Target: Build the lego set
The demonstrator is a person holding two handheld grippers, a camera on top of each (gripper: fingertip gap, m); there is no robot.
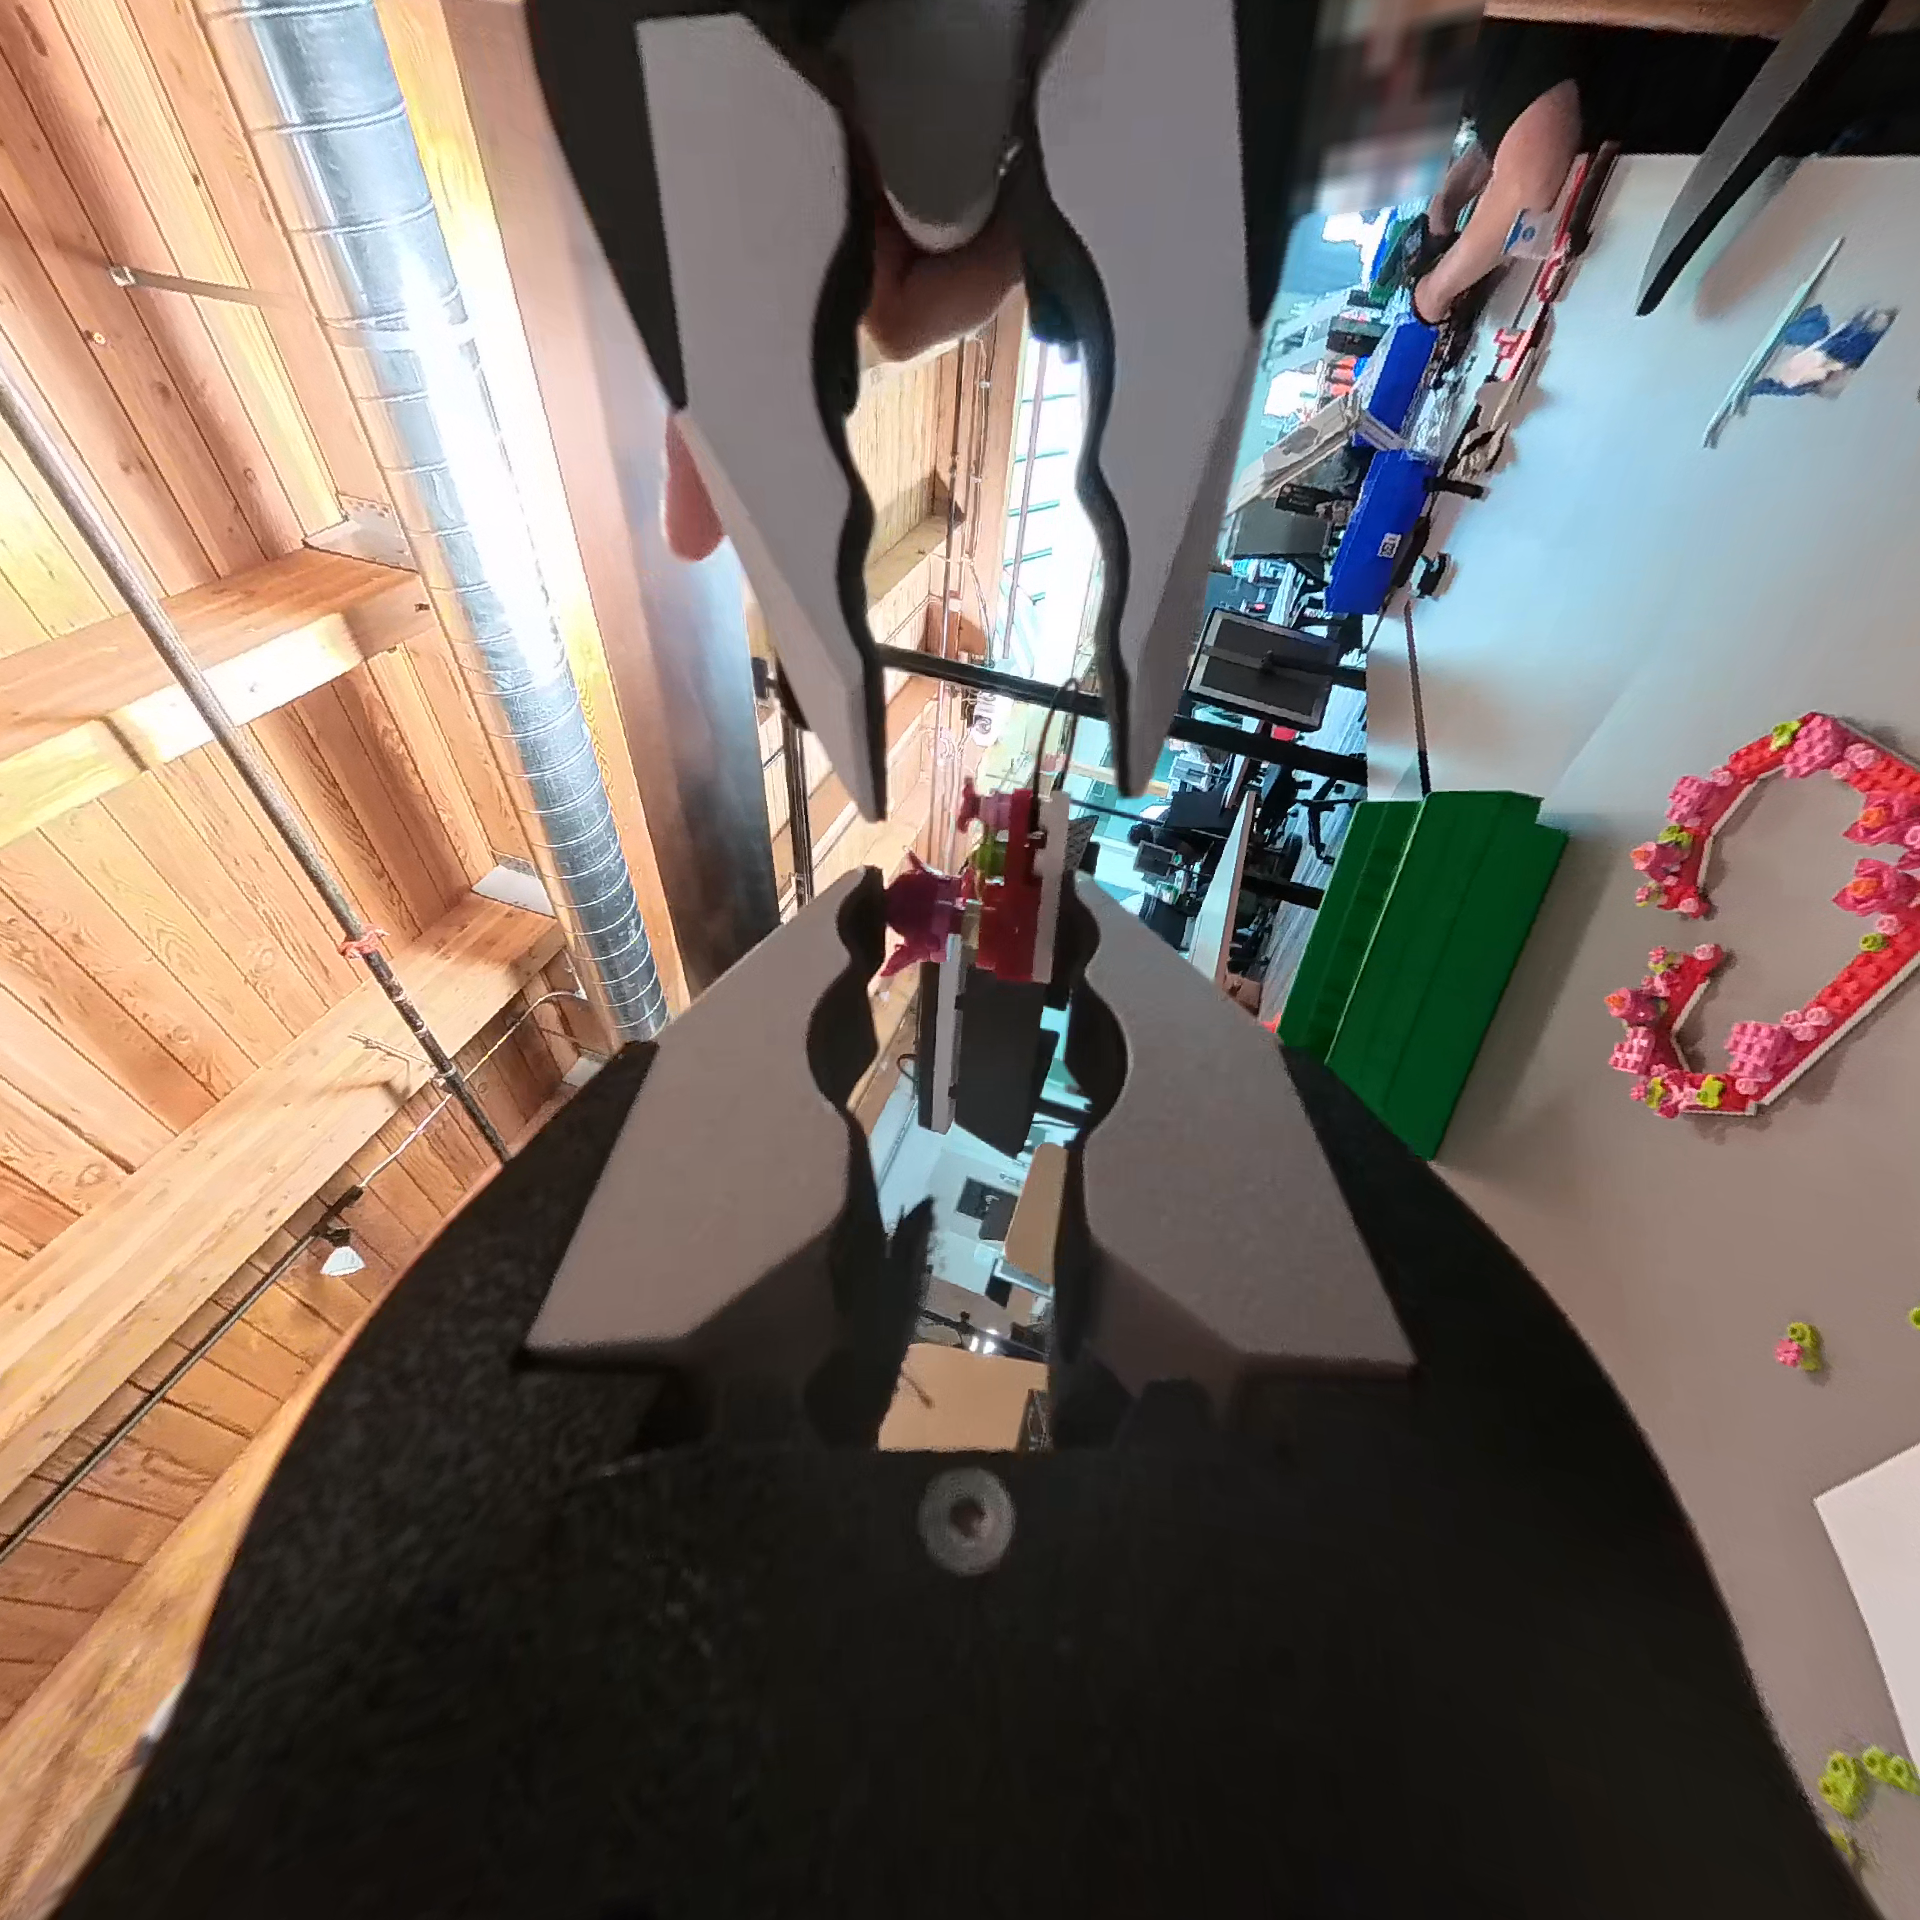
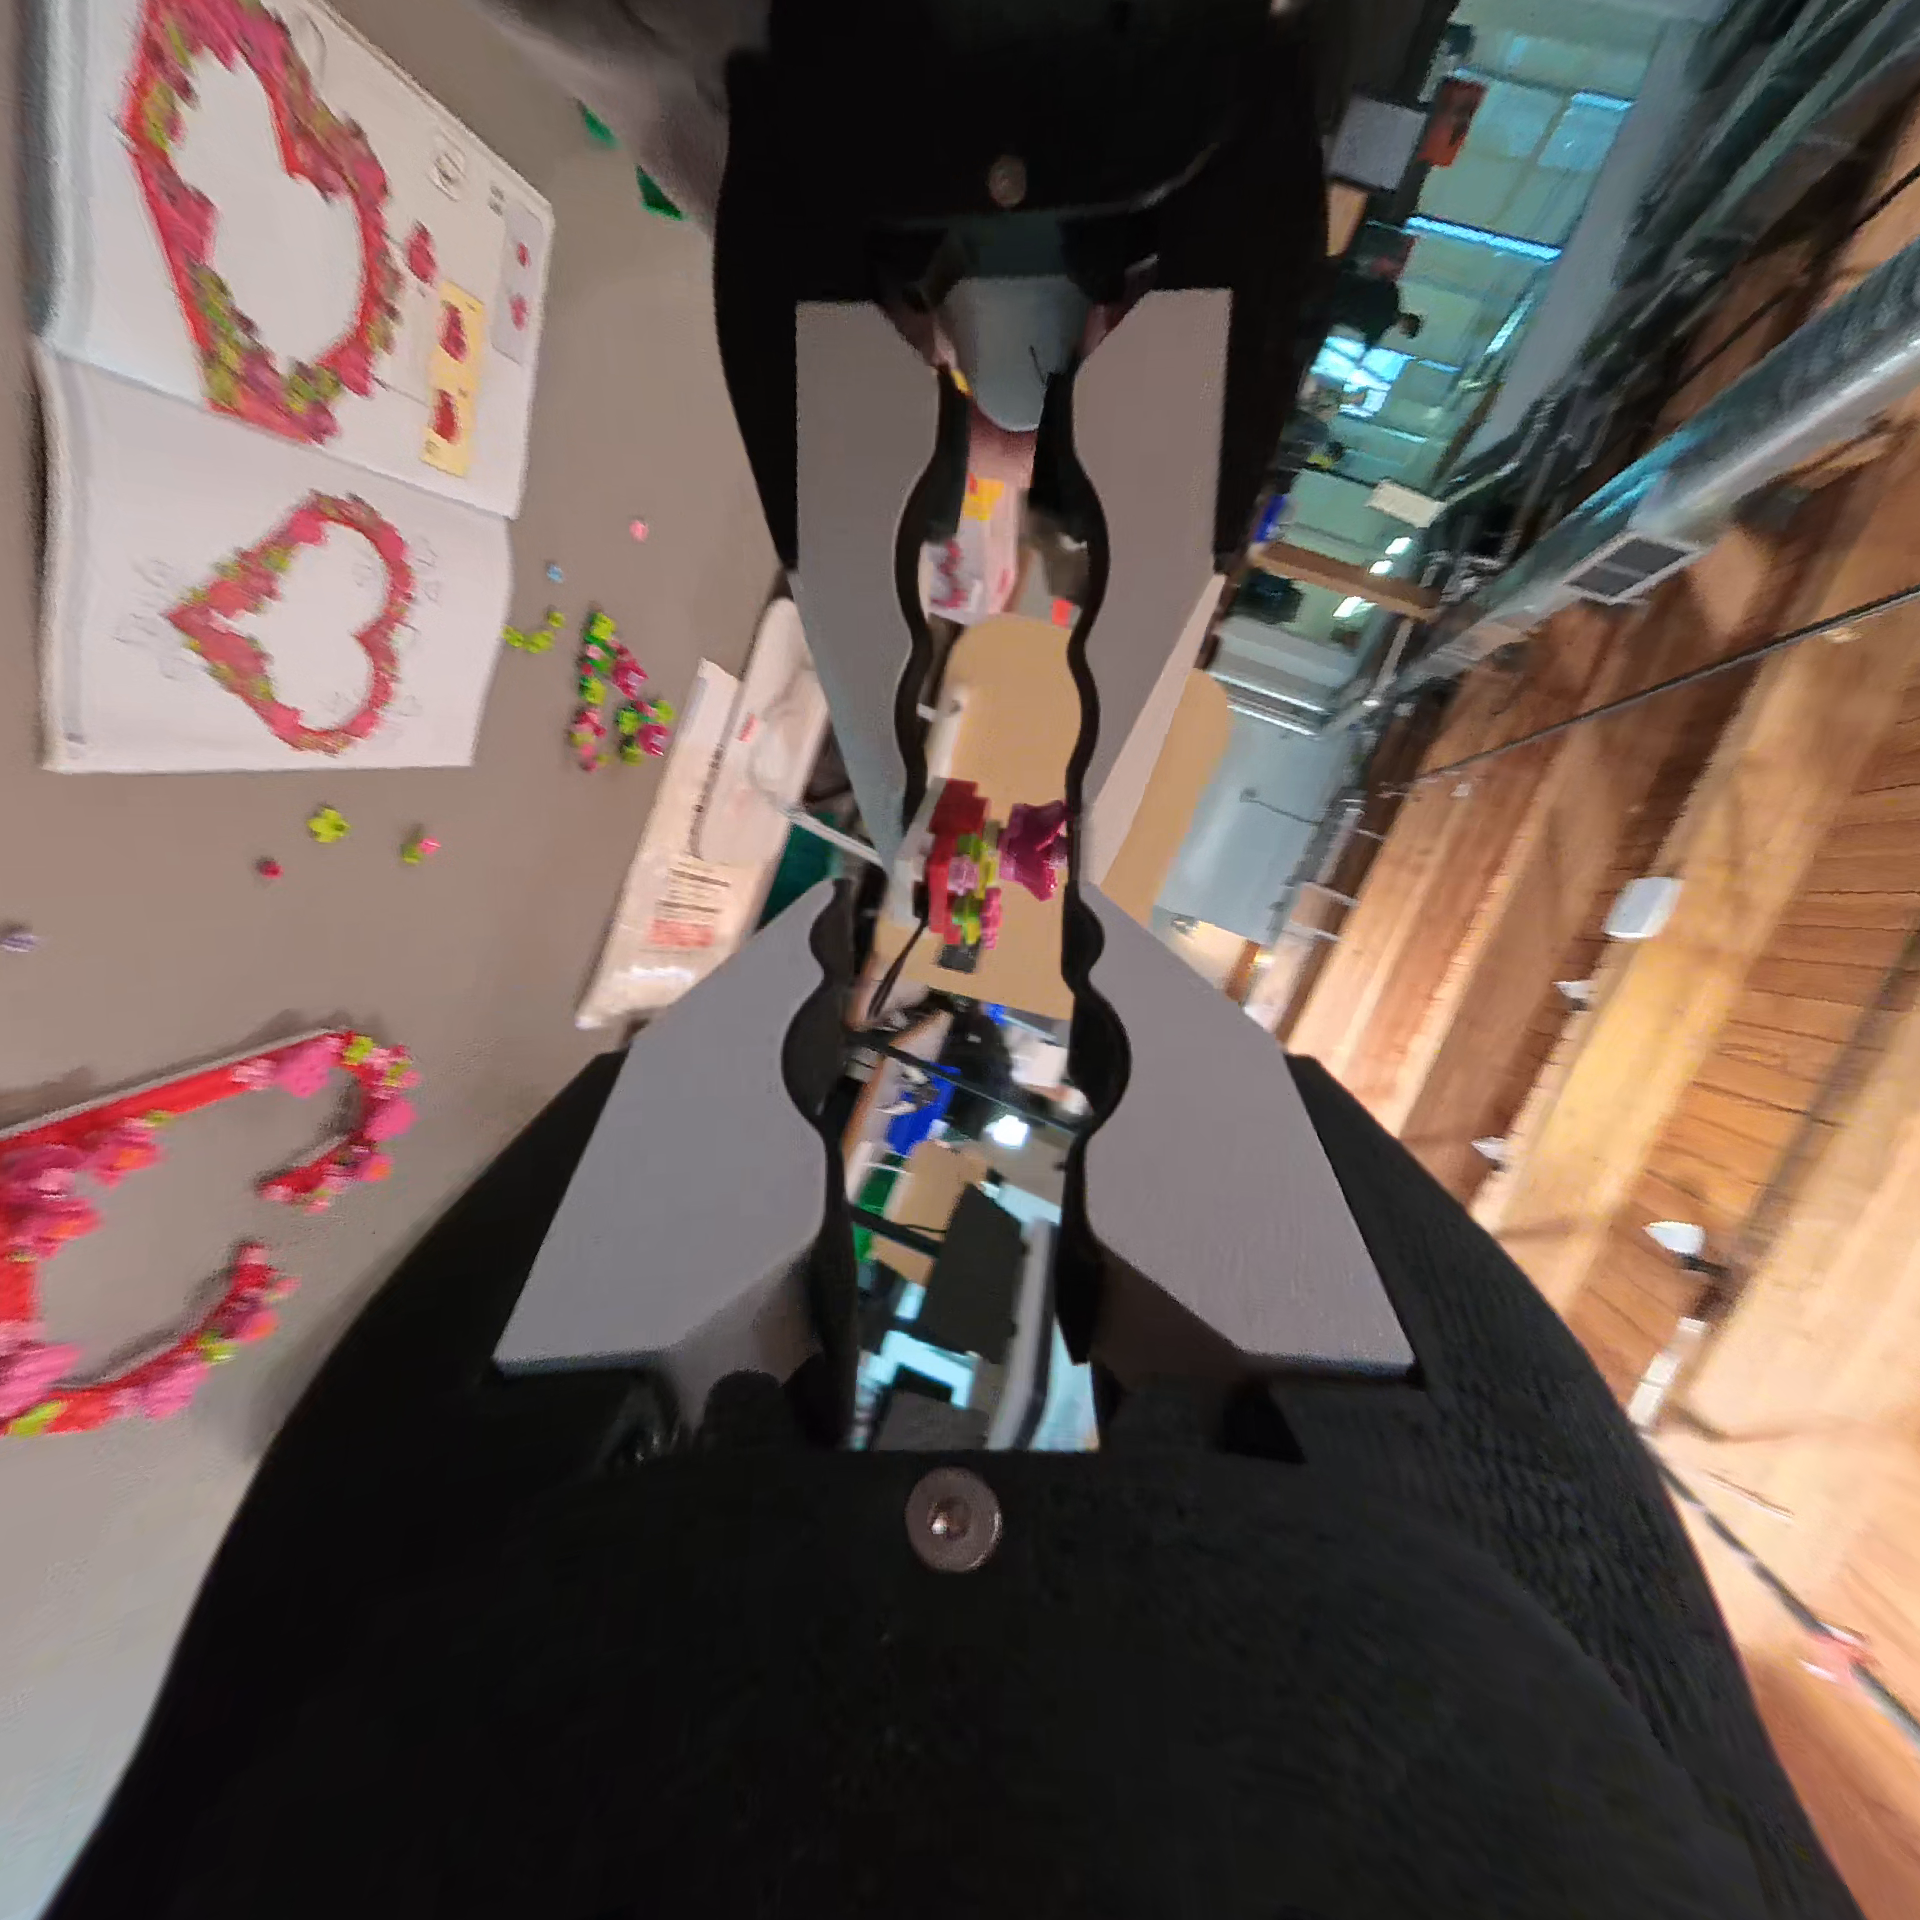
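Note:
I hold a small lego piece (image 1: 1013, 904) up in the air; it is red and white with a magenta flower and lime bits. My left gripper (image 1: 971, 883) is shut on it, the flower against one finger and the white plate against the other. My right gripper (image 1: 1003, 795) faces it tip to tip, its fingers apart on either side of the piece's top. In the right wrist view the piece (image 2: 961, 873) sits between the left gripper (image 2: 982, 831) and my right gripper (image 2: 956, 904). A red heart frame with pink flowers (image 1: 1766, 914) (image 2: 156, 1226) lies on the grey table (image 1: 1662, 582).
An open instruction booklet (image 2: 281, 416) lies on the table (image 2: 468, 987), with loose pink and lime pieces (image 2: 618, 696) and a plastic bag (image 2: 696, 831) beside it. A green box (image 1: 1423, 956) stands near the heart. Lime pieces (image 1: 1860, 1766) and white paper (image 1: 1881, 1538) lie nearer. Less than 4 cm separates the two grippers' tips.

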